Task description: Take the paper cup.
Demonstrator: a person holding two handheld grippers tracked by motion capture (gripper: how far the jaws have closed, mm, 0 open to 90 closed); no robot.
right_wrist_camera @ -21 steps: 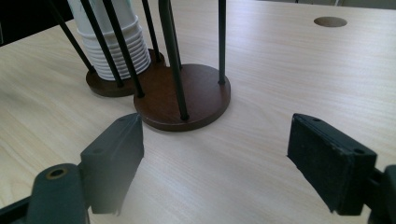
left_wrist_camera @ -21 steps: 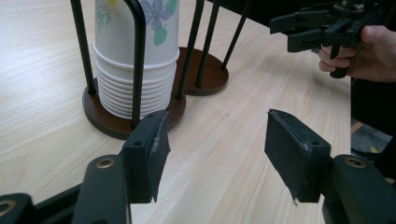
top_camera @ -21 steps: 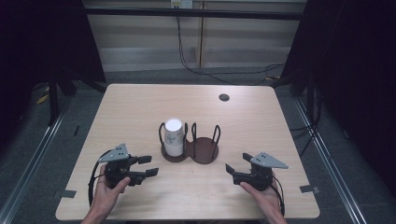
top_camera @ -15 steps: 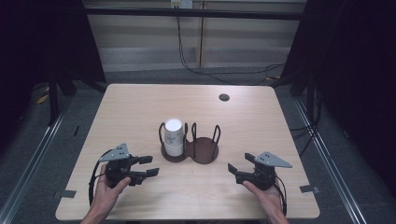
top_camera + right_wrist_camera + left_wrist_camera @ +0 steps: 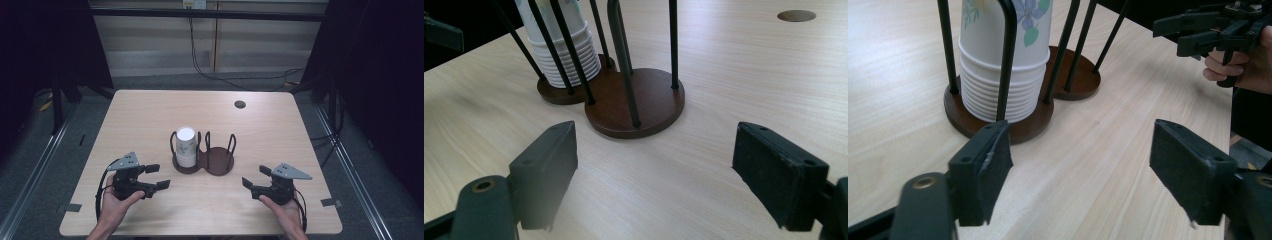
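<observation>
While my hands rest low on the near part of the table (image 5: 150,115), the stack of paper cups (image 5: 185,146) stands upright in the left ring of the cup holder (image 5: 204,159) at the middle of the table; the right ring is bare. My left gripper (image 5: 157,176) sits to the near left of the holder, jaws spread with nothing between them — in the left gripper view the cups (image 5: 1004,57) rise just ahead, beyond the pads. My right gripper (image 5: 253,176) sits to the near right, also spread and holding nothing.

What has changed over the last moment is small: my right gripper has slid a little back and outward from the holder, and the left has kept its place. The cups and holder have not shifted. I judge that the work on the cups is not yet begun — both tools are apart from the stack, and the left one is better placed to reach it.
</observation>
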